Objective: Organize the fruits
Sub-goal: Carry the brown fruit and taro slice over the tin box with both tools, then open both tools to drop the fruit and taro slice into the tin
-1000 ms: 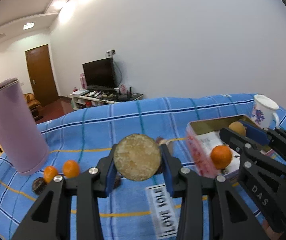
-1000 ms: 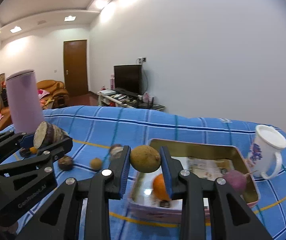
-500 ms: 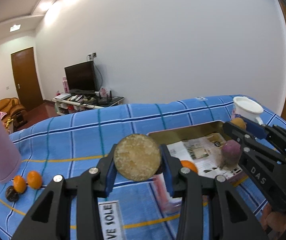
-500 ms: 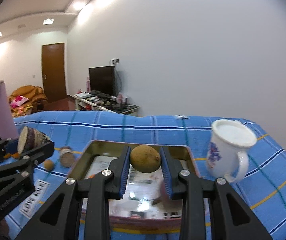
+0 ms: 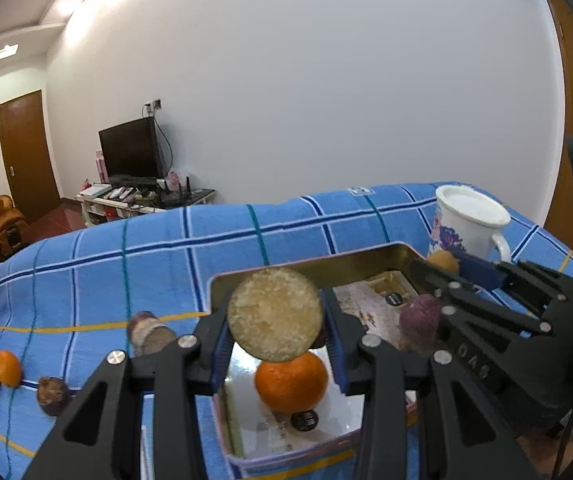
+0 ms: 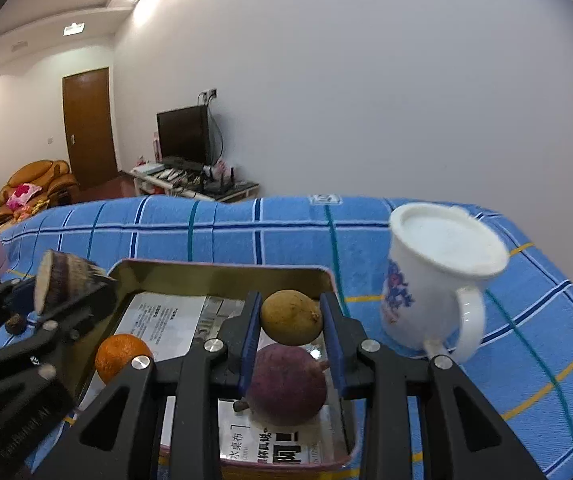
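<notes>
Both my tools loaded over tin (image 6: 222,266): left tool (image 5: 274,330) clamps cut fruit half (image 5: 274,314), right tool (image 6: 291,334) clamps brown fruit (image 6: 291,317); mug (image 6: 438,280) at 2 o'clock.

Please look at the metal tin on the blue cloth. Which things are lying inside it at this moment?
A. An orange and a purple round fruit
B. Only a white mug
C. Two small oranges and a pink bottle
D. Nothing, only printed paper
A: in the right wrist view the orange and the purple round fruit both lie on the printed paper inside the tin, while the white mug stands outside on the cloth.
</notes>
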Demonstrator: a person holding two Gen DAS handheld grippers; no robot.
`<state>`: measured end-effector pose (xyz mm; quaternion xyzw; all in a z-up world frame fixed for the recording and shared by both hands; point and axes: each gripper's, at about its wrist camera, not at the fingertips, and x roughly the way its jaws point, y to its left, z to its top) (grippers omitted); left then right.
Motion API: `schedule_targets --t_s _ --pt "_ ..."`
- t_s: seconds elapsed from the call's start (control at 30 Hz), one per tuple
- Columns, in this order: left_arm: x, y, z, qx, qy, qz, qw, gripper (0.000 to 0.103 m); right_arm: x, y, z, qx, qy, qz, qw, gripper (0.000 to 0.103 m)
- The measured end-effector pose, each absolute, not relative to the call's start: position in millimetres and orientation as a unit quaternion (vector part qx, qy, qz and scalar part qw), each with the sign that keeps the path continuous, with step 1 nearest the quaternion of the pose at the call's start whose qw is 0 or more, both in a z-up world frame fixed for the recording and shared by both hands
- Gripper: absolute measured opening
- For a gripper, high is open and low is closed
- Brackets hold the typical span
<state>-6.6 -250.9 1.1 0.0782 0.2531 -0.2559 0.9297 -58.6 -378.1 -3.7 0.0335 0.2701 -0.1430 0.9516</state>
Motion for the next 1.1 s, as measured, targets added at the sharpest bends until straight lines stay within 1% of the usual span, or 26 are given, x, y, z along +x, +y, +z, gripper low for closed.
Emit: schedule_targets --t_s 0.3,0.63,0.9,1.0,1.07,1.1 --pt "0 -264 -11 0.091 0.273 -0.254 0.923 0.041 -42 -388 -13 0.046 0.301 -0.127 0.944 0.032" --pt "-1 -270 -14 0.104 0.280 -0.252 0.920 0.041 -36 -383 -15 0.037 0.305 -0.126 0.943 0.032" --pt "3 -264 -14 0.091 0.284 -0.237 0.924 0.042 -37 -378 -15 0.039 0.297 -0.108 0.948 0.032" --pt "4 -259 -13 0.081 0.282 -0.231 0.928 0.044 -39 -379 -15 0.053 0.291 -0.091 0.951 0.032" --pt "3 -257 -11 0.080 0.278 -0.222 0.931 0.047 -39 -382 -16 0.069 0.293 -0.080 0.950 0.032" --pt "3 -256 -11 0.079 0.276 -0.217 0.933 0.051 -38 -384 -18 0.080 0.296 -0.074 0.949 0.033"
